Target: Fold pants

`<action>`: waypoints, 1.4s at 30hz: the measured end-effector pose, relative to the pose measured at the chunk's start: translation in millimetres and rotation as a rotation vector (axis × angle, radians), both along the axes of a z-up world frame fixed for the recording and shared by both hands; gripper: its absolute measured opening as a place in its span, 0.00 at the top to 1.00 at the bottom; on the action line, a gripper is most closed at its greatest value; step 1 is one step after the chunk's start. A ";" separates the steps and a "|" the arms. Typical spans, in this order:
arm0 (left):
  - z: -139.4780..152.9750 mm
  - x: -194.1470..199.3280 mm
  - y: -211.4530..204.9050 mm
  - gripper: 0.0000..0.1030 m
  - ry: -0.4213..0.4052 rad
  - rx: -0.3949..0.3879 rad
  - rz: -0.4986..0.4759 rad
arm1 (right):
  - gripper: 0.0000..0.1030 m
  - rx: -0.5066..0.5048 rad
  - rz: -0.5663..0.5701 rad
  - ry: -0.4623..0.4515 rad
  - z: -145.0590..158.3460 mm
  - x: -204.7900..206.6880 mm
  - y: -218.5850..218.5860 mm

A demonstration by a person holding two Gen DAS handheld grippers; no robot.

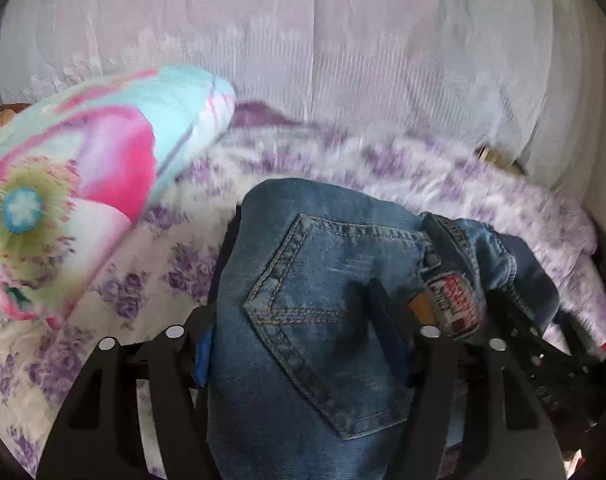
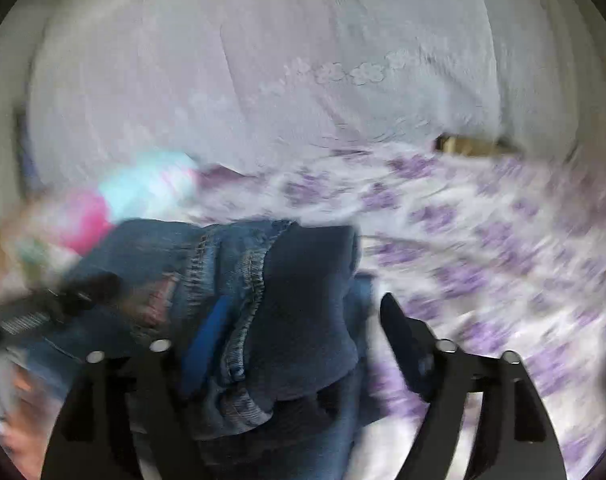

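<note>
My left gripper is black plastic. Each side has two long arms shaped like a fork, and every arm has a round silver screw on top. A bright blue pad sits inside one finger. My right gripper looks the same: black forked arms, shiny round screws and a blue pad. Its picture is blurry.

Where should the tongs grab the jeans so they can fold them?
Probably the thick waistband edge of the jeans, beside the label patch. It is a stiff, stitched rim, so it gives the pads something firm to pinch. Coming in from the near side, low over the flowery bedsheet, looks easiest, since the back pocket faces up and the denim lies bunched there.
</note>
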State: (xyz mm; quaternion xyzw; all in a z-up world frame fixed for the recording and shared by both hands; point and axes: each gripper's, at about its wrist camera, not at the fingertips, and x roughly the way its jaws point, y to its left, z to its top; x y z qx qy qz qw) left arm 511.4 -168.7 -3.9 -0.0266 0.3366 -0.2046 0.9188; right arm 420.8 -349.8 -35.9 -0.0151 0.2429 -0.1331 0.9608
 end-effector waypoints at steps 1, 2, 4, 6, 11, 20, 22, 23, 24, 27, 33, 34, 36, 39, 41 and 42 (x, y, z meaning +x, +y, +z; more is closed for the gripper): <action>-4.8 1.3 -0.7 0.31 -0.004 0.020 0.017 | 0.13 -0.036 -0.006 -0.019 0.7 -3.4 2.4; -3.5 -1.9 0.1 0.28 -0.034 0.040 0.035 | 0.13 -0.058 -0.016 -0.052 6.3 -9.9 5.5; 9.7 -13.7 1.6 0.29 -0.119 0.080 0.073 | 0.13 -0.102 -0.026 -0.159 21.1 -26.8 15.6; 32.1 -33.4 11.3 0.26 -0.217 0.030 0.094 | 0.13 -0.136 -0.015 -0.280 36.4 -47.9 27.6; 54.4 -56.7 14.6 0.09 -0.287 -0.030 0.045 | 0.13 -0.111 0.061 -0.260 40.0 -49.1 39.1; 0.0 -13.7 -9.3 0.06 -0.060 0.072 0.016 | 0.10 -0.033 0.040 -0.004 -5.1 -6.7 22.2; -0.4 -11.3 -1.8 0.06 -0.047 0.056 0.059 | 0.10 -0.055 0.043 -0.065 -0.2 -16.2 27.3; -1.6 -11.0 0.6 0.06 -0.044 0.054 0.077 | 0.09 -0.062 0.038 -0.100 2.7 -21.9 28.5; -2.4 -10.9 2.0 0.06 -0.043 0.052 0.085 | 0.06 -0.065 0.031 -0.121 6.3 -26.2 28.4; -1.1 -16.6 1.3 0.06 -0.072 0.057 0.089 | 0.03 -0.052 0.009 -0.101 4.9 -23.3 21.3; -15.0 -29.0 -20.0 0.04 -0.208 0.264 0.142 | 0.03 0.067 0.047 0.026 -10.9 -6.0 6.7; -14.7 -32.5 -22.8 0.04 -0.229 0.287 0.149 | 0.03 0.063 0.047 0.023 -11.0 -7.0 8.2; -14.4 -37.5 -21.6 0.04 -0.250 0.291 0.152 | 0.03 0.062 0.048 0.014 -10.7 -9.9 9.5; -12.2 -52.0 -8.1 0.04 -0.240 0.240 0.128 | 0.03 0.044 0.033 -0.024 -6.9 -18.9 12.3; -10.3 -65.9 -0.2 0.05 -0.241 0.216 0.137 | 0.03 0.012 0.015 -0.070 -2.3 -31.9 17.6; -9.1 -72.9 3.0 0.04 -0.243 0.211 0.145 | 0.03 -0.011 -0.009 -0.105 1.2 -43.1 20.6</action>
